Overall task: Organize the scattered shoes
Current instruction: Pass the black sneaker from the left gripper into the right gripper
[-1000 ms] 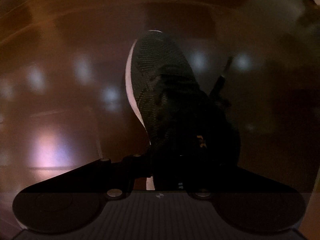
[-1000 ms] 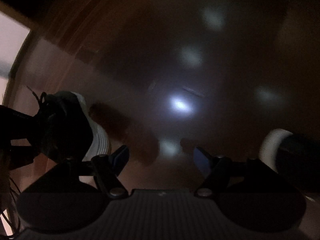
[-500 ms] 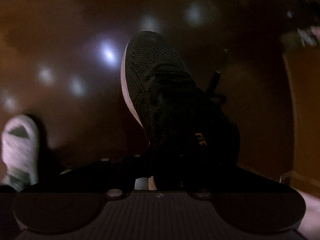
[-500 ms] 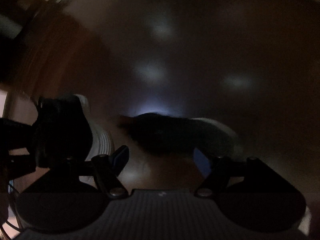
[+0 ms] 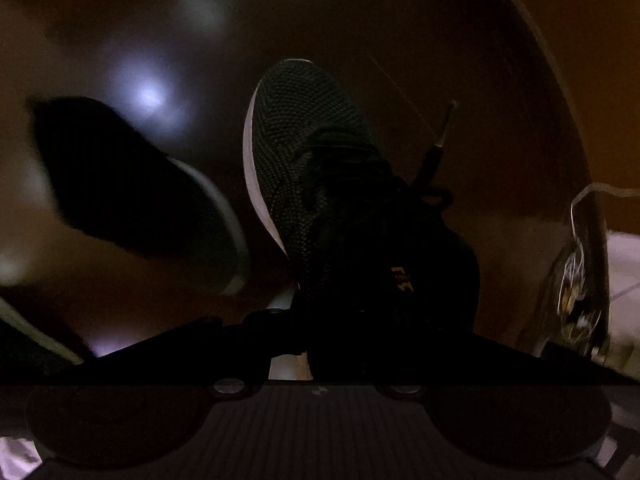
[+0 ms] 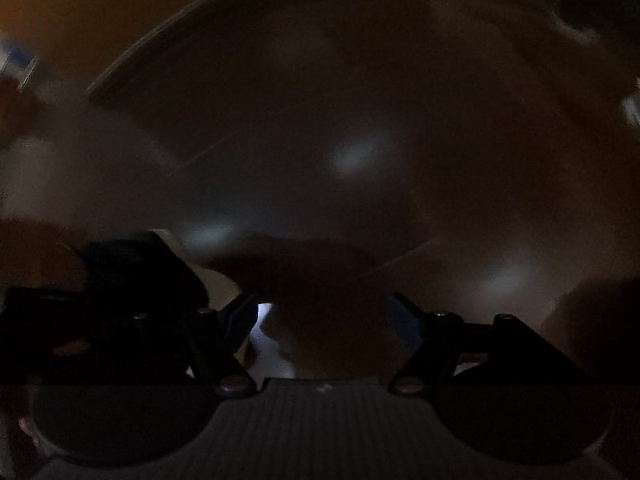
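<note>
our left gripper is clamped on the heel end of a black knit sneaker with a white sole edge, its toe pointing away over the glossy brown floor. left of that sneaker, close by, a second dark shoe shows, blurred. our right gripper stands spread with nothing between its fingers, above the same floor, and a dark blurred shoe shape lies just beyond them.
</note>
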